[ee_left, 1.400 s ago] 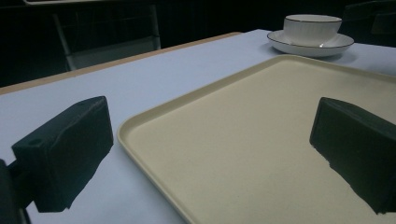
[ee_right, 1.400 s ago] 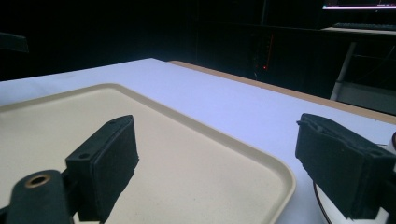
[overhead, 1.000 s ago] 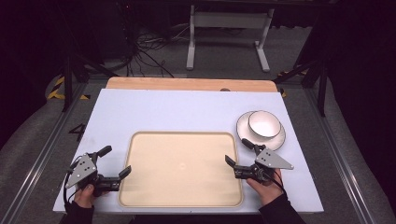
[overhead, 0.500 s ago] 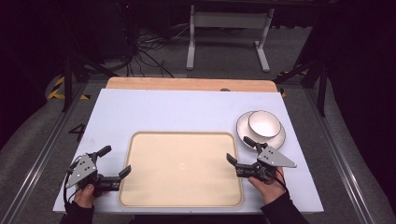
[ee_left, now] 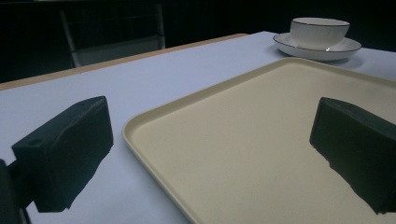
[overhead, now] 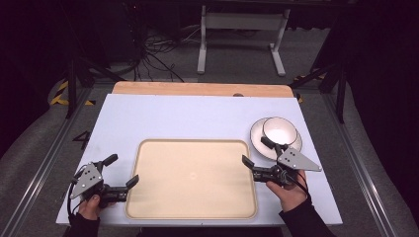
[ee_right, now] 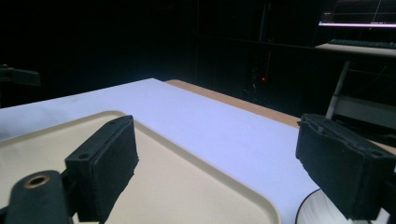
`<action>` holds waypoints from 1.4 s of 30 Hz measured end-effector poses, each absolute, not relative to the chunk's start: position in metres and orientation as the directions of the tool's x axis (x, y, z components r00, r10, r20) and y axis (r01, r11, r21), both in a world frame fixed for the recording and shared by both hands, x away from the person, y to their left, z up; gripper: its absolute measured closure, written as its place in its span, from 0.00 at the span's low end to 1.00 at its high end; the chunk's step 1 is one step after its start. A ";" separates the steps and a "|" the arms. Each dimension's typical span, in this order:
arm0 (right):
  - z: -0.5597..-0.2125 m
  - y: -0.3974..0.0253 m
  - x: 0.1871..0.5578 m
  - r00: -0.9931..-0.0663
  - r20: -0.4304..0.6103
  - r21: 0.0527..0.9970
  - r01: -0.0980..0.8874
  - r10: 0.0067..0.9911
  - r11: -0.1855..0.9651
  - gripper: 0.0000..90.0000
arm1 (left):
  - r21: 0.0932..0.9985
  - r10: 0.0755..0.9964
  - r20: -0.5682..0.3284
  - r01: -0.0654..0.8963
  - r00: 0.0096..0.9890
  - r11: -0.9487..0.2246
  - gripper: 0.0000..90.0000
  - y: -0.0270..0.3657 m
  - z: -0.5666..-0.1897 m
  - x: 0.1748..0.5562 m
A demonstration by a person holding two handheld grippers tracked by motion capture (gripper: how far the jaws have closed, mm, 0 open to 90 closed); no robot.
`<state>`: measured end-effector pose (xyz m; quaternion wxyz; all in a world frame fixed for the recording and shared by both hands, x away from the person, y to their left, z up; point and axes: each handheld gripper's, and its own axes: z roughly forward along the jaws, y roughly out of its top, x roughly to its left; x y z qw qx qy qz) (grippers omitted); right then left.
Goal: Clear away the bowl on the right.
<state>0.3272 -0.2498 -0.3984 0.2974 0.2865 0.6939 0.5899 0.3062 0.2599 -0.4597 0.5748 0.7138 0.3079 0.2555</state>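
**Two open claws, one bowl waiting to slip**

At the left, the left gripper (overhead: 121,170) rests with jaws wide at the near-left corner of the tray (overhead: 192,212), holding nothing; a careless nudge there could skid the tray across the table (overhead: 188,118). The tray itself lies bare in the middle. At the right, the right gripper (overhead: 257,152) hangs wide open and empty, just short of the bowl (overhead: 280,130), which sits on its saucer (overhead: 257,136) beyond the tray's right edge. Pinching the bowl's smooth rim off-centre could tip it or drag the saucer along.
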 end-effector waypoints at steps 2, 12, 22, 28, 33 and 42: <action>-0.396 -0.249 0.327 -0.655 -0.091 0.988 0.036 0.750 0.152 0.15 | 0.978 0.733 0.011 0.146 0.680 -0.150 0.00 0.260 -0.460 0.306; -0.391 -0.251 0.324 -0.584 -0.097 0.986 0.055 0.806 0.159 0.10 | 0.978 0.735 0.010 0.147 0.678 -0.149 0.00 0.260 -0.460 0.306; -0.390 -0.266 0.319 -0.400 -0.166 0.977 0.057 0.901 0.205 0.09 | 0.978 0.738 0.011 0.147 0.675 -0.149 0.00 0.259 -0.460 0.307; -0.390 -0.272 0.317 -0.318 -0.183 0.975 0.064 0.930 0.213 0.10 | 0.977 0.738 0.015 0.146 0.675 -0.154 0.00 0.259 -0.460 0.307; -0.391 -0.278 0.318 -0.272 -0.171 0.976 0.084 0.947 0.201 0.11 | 0.977 0.738 0.016 0.147 0.674 -0.155 0.00 0.259 -0.460 0.306; -0.397 -0.288 0.318 -0.166 -0.157 0.974 0.137 0.973 0.181 0.12 | 0.977 0.739 0.016 0.148 0.673 -0.156 0.00 0.258 -0.460 0.306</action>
